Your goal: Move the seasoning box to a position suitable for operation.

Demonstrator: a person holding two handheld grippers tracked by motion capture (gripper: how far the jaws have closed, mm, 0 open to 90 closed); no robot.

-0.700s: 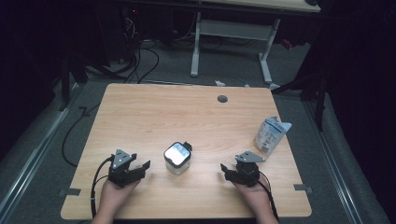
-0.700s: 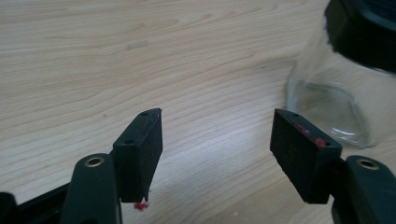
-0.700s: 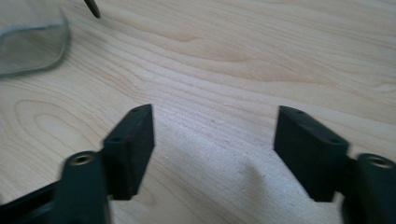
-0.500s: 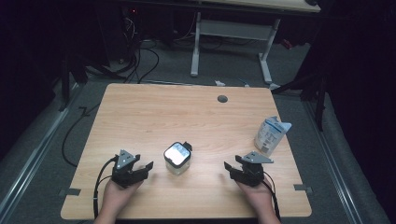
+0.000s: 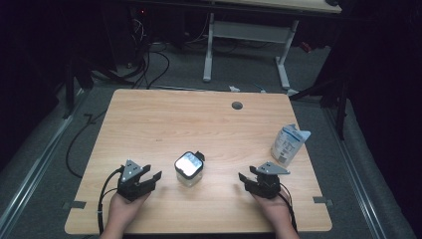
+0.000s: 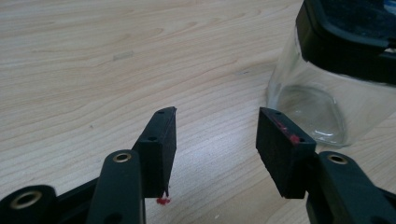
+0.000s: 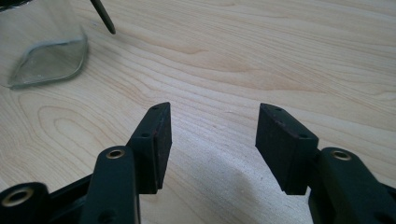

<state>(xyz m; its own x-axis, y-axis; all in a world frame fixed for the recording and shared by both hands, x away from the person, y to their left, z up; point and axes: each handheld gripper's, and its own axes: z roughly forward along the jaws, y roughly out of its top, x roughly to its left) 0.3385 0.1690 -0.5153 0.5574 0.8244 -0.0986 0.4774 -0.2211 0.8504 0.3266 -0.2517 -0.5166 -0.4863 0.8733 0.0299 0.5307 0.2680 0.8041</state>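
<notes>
High view puts the glass jar [image 5: 188, 170] with its black clip lid between the two tools, a little ahead of both and nearer the left tool [image 5: 147, 179] than the right tool [image 5: 246, 179]. In the left gripper view the jar [image 6: 327, 93] stands just ahead and to the right of that tool's tips, apart from them; in the right gripper view its clear base [image 7: 46, 58] sits farther off, ahead and to the left. Both tools stand wide with nothing between the jaws. To take the jar well, I judge each tool should swing inward and meet the glass walls low, below the lid, squarely from opposite sides so it cannot tip. Both hands rest low on the bench [image 5: 199, 124], tools level, angled inward. A pouch [image 5: 288, 144] stands well ahead of the right tool, to its right.
</notes>
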